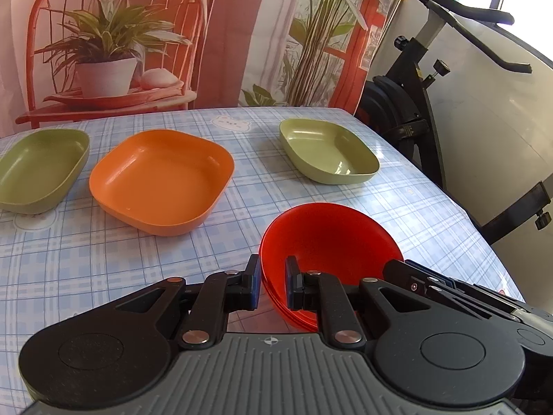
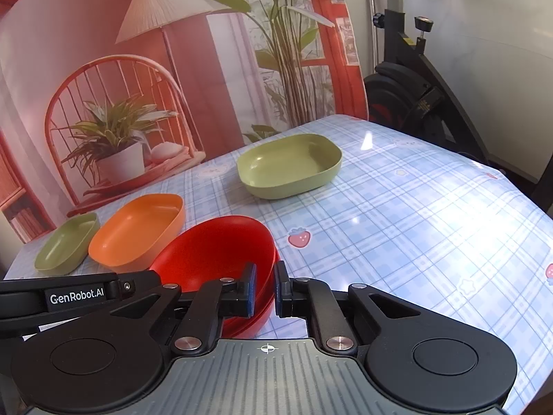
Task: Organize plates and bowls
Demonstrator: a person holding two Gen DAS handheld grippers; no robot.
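On the table [image 1: 103, 263] sit two green dishes [image 1: 328, 152] [image 1: 38, 169], one orange dish [image 1: 162, 180] and, nearest, stacked red bowls [image 1: 328, 238], each gripper [image 1: 271, 283] [image 2: 265, 288] clamped narrowly on an opposite rim.

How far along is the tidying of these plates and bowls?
Done: the red bowls look nested in one stack. In hand: both grippers, left and right, straddle its rim. Left: the orange plate and two green plates lie apart, unstacked.

Both wrist views sit low and close over the blue checked tablecloth [image 1: 103, 259] [image 2: 397, 224], sharing the red round bowls [image 1: 328, 238] [image 2: 214, 245] from opposite sides.
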